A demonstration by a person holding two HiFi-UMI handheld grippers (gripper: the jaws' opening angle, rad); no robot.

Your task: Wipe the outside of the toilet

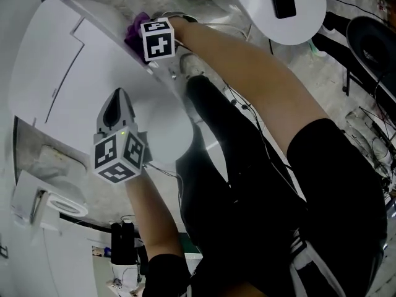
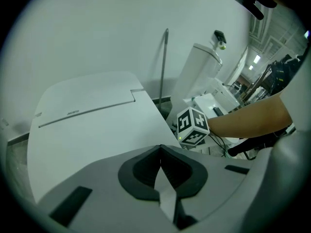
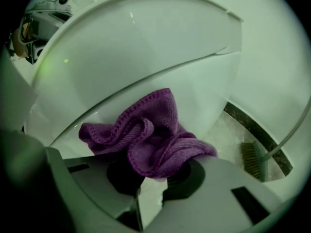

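Against the side of the toilet, under the edge of its lid, the right tongs are clamped on a bunched purple cloth. The cloth bulges ahead of the tips and presses on the white curve. Held that way, I judge, the soft cloth rather than the hard tips meets the porcelain, so this looks like the wiping stroke itself. The left tongs are closed on nothing, tips together, over the shut lid and near the right tongs' marker cube. They seem parked clear of the work. Past the right tongs, low by the wall, a brush rests bristles-down on a long handle and could foul a stroke carried farther round. Beyond the left tongs stands a second toilet. Cables litter the floor out to the right.
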